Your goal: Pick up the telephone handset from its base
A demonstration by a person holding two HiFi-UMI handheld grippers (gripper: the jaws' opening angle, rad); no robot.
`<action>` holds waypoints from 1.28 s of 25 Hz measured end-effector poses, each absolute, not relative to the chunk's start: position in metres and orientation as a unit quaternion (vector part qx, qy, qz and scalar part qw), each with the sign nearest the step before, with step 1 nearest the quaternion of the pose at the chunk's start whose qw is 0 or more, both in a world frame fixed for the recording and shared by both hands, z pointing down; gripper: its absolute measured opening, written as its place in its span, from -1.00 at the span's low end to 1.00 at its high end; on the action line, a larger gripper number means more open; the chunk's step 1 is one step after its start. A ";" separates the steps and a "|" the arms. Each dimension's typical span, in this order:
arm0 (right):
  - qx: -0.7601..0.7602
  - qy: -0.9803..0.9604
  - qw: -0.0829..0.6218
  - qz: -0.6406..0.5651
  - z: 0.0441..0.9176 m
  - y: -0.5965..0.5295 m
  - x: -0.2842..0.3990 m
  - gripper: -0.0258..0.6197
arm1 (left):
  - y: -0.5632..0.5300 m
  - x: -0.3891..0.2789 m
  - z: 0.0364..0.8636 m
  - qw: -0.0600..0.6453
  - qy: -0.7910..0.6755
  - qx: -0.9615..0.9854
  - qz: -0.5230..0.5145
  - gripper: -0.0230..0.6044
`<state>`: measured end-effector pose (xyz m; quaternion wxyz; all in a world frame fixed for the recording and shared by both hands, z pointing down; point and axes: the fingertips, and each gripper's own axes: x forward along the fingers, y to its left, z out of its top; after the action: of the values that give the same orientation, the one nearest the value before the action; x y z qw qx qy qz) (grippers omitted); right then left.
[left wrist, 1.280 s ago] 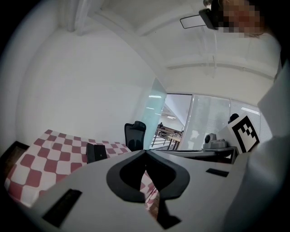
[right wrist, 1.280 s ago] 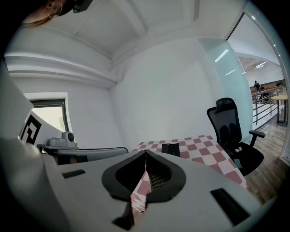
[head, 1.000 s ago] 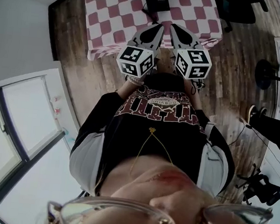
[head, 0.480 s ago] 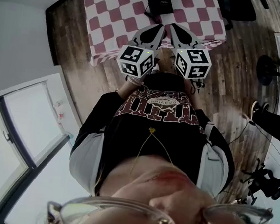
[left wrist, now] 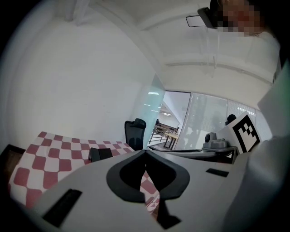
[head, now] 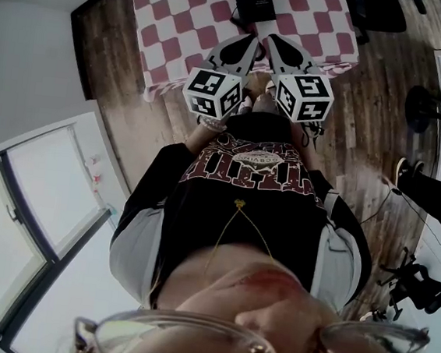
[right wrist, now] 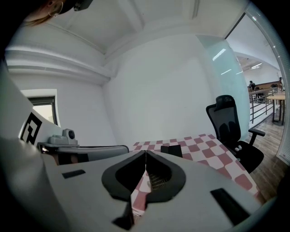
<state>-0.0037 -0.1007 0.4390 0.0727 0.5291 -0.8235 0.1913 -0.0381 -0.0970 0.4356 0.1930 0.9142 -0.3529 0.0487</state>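
Checkered table (head: 174, 18), left hand-held gripper (head: 249, 41) closed, empty, right hand-held gripper (head: 272, 42) likewise.

Black shirt (head: 257, 215), maroon print (head: 253, 166); grey sleeves (head: 136, 251)

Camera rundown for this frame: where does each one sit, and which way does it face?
Head view: on the person's head, looking steeply down; shows torso, left claw, right claw, table.
Left gripper view: on the left claw, looking along its shut jaws at the table; right cube at right.
Right gripper view: on the right claw, along its shut jaws; left cube at left.
Shared: both gripper views show the phone and chair.
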 end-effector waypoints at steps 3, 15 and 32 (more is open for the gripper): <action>0.522 -0.828 0.074 0.191 0.439 -0.109 -0.004 -0.86 | -0.103 -0.036 0.438 0.197 -0.358 0.912 0.049 -0.90; 0.484 -0.851 0.074 0.192 0.438 -0.155 0.010 -0.86 | -0.144 -0.022 0.442 0.205 -0.397 0.894 0.042 -0.90; 0.429 -0.878 0.080 0.197 0.434 -0.201 0.032 -0.86 | -0.188 0.003 0.436 0.211 -0.450 0.867 0.029 -0.90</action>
<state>0.0322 -0.2012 0.4338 0.0800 0.4292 -0.8778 0.1974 0.0030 -0.1883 0.4356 0.2110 0.8671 -0.4503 0.0295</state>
